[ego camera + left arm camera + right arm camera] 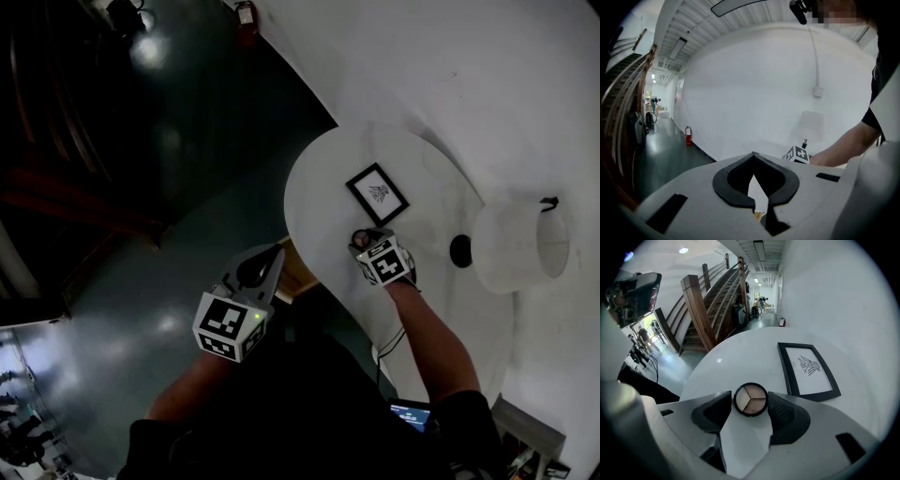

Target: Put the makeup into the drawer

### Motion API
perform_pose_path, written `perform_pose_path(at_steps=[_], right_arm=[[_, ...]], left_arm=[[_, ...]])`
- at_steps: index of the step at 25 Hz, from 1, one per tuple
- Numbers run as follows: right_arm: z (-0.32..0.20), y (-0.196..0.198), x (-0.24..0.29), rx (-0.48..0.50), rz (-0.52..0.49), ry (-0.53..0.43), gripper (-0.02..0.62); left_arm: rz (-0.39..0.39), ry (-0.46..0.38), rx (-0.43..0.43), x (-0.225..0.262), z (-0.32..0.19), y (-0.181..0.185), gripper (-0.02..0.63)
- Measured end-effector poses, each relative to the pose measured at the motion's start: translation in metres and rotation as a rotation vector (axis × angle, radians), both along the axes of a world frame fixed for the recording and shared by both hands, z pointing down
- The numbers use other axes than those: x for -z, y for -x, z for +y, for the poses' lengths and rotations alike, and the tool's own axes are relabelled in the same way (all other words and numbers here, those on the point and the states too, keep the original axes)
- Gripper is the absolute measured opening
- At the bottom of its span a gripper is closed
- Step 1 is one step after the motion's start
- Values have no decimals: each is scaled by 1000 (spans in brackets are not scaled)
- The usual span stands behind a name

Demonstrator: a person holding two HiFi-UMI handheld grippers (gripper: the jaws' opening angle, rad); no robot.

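A round makeup compact (750,399) with three beige and brown shades sits between the pads of my right gripper (750,403), which is shut on it just over the round white table (740,352). In the head view that gripper (364,237) and the compact (361,235) are near the table's front edge. My left gripper (275,255) hangs off the table's left side, jaws shut and empty, its tip close to a wooden drawer (300,274) that shows under the table edge. In the left gripper view the jaws of the left gripper (753,154) meet at the tip.
A black-framed picture (377,193) lies flat on the table beyond the compact. A white lamp shade (520,242) and its dark base (460,250) stand at the right. Dark glossy floor (187,141) lies left of the table, with a wooden staircase (708,301) beyond.
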State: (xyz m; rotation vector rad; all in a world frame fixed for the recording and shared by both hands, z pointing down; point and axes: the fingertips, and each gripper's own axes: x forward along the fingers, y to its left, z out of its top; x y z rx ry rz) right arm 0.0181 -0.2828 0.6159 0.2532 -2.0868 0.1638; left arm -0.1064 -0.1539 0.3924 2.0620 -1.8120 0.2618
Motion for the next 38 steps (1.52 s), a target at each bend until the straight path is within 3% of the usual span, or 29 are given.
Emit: perform_pose_path(at_steps=[8, 15, 21, 38], right_arm=[[8, 2, 2, 73, -14, -5, 218], [14, 7, 28, 68, -64, -20, 218], [28, 17, 53, 45, -84, -47, 218], [128, 86, 95, -25, -154, -73, 218]], left_arm=[[-23, -13, 50, 8, 8, -5, 11], [-56, -40, 77, 22, 21, 7, 11], [-68, -82, 36, 32, 32, 22, 11], [-18, -76, -80, 19, 114, 83, 11]])
